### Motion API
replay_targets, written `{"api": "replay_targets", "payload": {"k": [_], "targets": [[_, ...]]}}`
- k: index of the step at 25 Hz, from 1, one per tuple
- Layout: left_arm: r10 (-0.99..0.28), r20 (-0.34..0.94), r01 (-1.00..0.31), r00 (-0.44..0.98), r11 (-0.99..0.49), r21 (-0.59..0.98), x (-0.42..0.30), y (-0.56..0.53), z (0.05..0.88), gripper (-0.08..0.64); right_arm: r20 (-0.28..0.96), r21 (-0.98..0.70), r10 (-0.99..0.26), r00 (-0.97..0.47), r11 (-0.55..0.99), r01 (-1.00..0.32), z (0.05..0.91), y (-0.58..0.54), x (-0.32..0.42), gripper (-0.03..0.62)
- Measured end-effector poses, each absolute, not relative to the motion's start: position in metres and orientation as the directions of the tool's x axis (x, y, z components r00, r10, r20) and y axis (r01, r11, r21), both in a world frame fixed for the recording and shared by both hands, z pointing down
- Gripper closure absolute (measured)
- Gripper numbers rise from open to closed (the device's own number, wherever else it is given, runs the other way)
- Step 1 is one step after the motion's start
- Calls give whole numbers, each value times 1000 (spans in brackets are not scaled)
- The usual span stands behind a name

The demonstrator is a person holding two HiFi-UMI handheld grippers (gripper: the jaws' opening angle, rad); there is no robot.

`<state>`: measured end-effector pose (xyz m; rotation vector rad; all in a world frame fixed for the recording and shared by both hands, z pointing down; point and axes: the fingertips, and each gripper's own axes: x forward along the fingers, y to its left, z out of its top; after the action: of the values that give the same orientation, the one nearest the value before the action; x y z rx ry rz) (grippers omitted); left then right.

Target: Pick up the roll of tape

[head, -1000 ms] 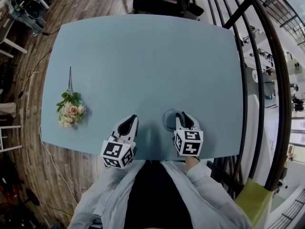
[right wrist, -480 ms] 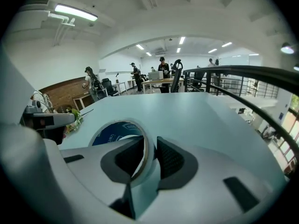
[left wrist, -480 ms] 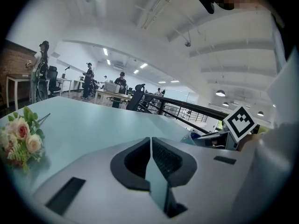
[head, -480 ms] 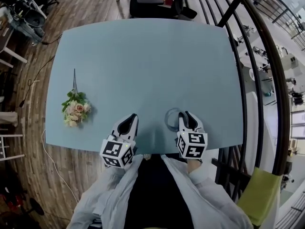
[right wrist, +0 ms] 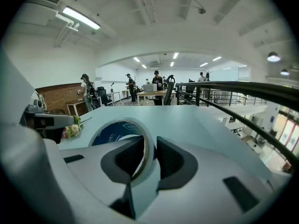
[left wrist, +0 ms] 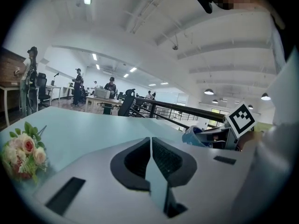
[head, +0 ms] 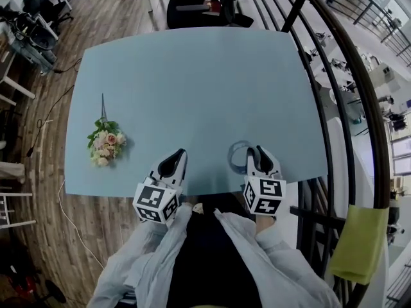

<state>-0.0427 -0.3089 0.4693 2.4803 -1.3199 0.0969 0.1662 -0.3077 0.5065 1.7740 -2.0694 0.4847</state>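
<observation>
The roll of tape [head: 236,154], a thin pale ring with a blue inner core, stands on edge in my right gripper [head: 252,154], above the table's near edge. In the right gripper view the roll [right wrist: 119,132] has its wall clamped between the two dark pads [right wrist: 170,157], so that gripper [right wrist: 150,146] is shut on it. My left gripper [head: 178,156] hovers a little to the left, with its jaws [left wrist: 150,141] shut and nothing between them. From the left gripper view the tape [left wrist: 195,136] shows at the right.
A small bouquet of flowers [head: 104,143] lies at the left side of the light blue table [head: 192,76]. A black chair [head: 199,8] stands beyond the far edge. A dark railing [head: 327,108] runs along the right. People stand at desks far off.
Both grippers have risen and drawn back toward the table's near edge. The tape roll came up with the right gripper. The jaws look unchanged.
</observation>
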Motion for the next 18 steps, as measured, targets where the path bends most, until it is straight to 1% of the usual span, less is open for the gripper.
{"api": "replay_targets", "payload": {"k": [6,11,18], "targets": [[-785,182,-803,592,-556,215,-43,-286,456,534,394,16,-909,-137,156,-988,482,-280,161,497],[-785,154,-797,601,-572,195,-49,-270,446,534,287,1,-935,-207,216,-976,459,-263,149,499],[-780,116,-785,615,-592,184,-47,-256,434,534,178,94,-935,-308,328,-940,430,-238,127,499]]}}
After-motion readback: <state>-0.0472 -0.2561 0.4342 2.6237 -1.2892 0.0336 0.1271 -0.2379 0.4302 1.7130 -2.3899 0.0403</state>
